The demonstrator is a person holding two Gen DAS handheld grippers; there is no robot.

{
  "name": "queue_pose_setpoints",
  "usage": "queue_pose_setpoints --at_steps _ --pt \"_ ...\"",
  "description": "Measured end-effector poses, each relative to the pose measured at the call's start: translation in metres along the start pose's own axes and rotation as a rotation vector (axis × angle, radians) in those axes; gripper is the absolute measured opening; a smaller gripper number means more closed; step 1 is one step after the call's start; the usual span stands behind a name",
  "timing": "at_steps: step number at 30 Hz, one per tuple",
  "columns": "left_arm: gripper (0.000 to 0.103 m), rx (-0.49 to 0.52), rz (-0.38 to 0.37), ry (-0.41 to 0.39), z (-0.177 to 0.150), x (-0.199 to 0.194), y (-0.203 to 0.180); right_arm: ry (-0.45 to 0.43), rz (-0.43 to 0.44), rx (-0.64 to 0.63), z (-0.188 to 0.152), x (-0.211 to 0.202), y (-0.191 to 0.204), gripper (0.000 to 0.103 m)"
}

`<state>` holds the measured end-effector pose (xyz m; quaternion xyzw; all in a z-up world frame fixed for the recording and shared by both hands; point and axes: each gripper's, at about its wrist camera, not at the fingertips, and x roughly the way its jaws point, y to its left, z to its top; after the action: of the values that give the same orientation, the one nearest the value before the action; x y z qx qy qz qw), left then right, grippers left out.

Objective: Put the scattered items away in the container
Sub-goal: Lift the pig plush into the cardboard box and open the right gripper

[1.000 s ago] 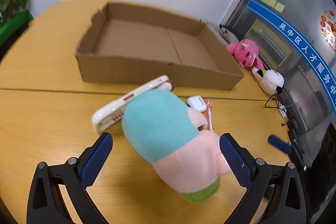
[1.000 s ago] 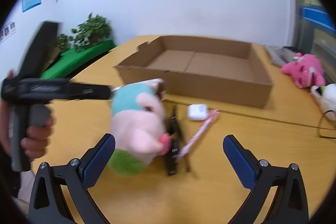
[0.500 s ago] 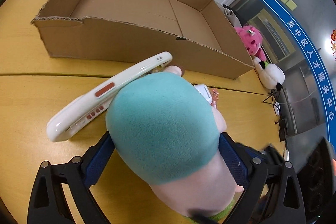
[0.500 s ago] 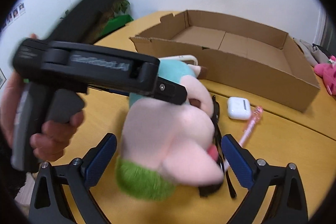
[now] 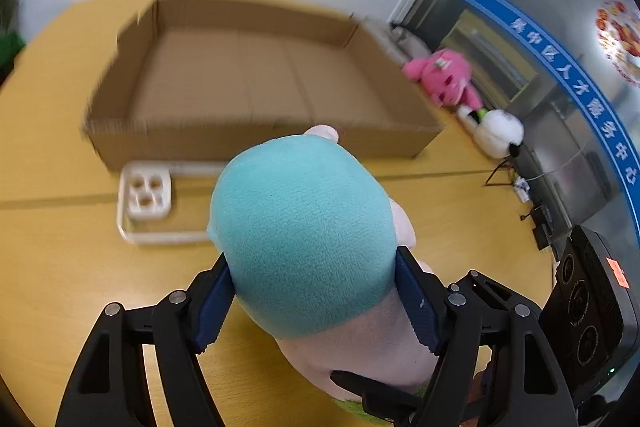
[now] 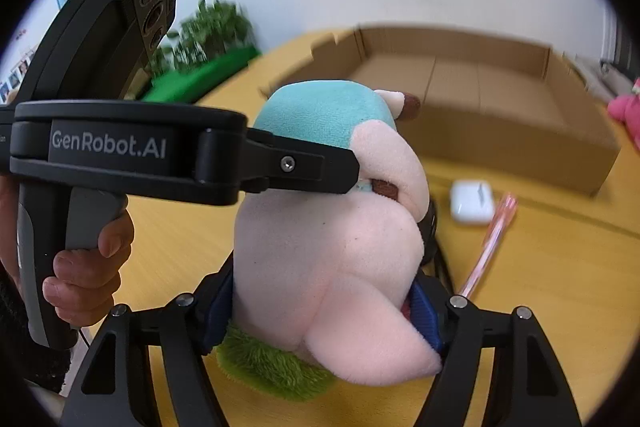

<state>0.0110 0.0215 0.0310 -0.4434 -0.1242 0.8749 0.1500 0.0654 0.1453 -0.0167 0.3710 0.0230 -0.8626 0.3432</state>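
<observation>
Now both grippers, left point(image 5: 312, 301) and right point(image 6: 320, 311), have closed onto the plush toy point(image 5: 304, 239), lifted near the empty cardboard box point(image 5: 256, 143), ready for dropping in.

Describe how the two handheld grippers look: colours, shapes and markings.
Both grippers are black linkage frames with silver screws and ribbed blue pads. The left gripper carries white "GenRobot.AI" lettering, a grey pistol handle and a black camera block; a bare hand is there.
</observation>
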Motion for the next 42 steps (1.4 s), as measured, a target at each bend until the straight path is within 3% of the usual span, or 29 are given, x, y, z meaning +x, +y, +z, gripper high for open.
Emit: queue_pose_setpoints --at_steps 4,12,17,21,24,29,35,42 --pt "0.078 0.102 0.002 -0.11 0.033 -0.05 -0.029 -0.119 -0.004 -0.04 0.03 -0.04 0.009 0.072" --pt "0.077 0.272 0.063 -0.32 0.132 -0.144 -0.074 -0.318 -0.041 -0.171 0.141 -0.11 0.027 0.071" --pt "0.077 0.31 0.045 -0.347 0.206 -0.17 -0.072 -0.352 -0.05 -0.184 0.216 -0.122 0.026 0.07" --pt "0.077 0.35 0.103 -0.356 0.254 -0.17 -0.059 -0.323 -0.042 -0.173 0.272 -0.096 0.016 0.069" --pt "0.077 0.322 0.133 -0.333 0.293 -0.151 -0.032 -0.276 -0.047 -0.159 0.31 -0.061 0.007 0.068" --pt "0.077 0.288 0.124 -0.248 0.334 -0.096 0.016 -0.223 -0.033 -0.099 0.334 0.0 -0.013 0.068" --pt "0.077 0.307 0.142 -0.121 0.345 -0.008 0.068 -0.132 -0.007 0.017 0.322 0.092 -0.05 0.068" --pt "0.077 0.254 0.113 0.048 0.332 0.108 0.139 0.003 -0.002 0.165 0.289 0.209 -0.096 0.068"
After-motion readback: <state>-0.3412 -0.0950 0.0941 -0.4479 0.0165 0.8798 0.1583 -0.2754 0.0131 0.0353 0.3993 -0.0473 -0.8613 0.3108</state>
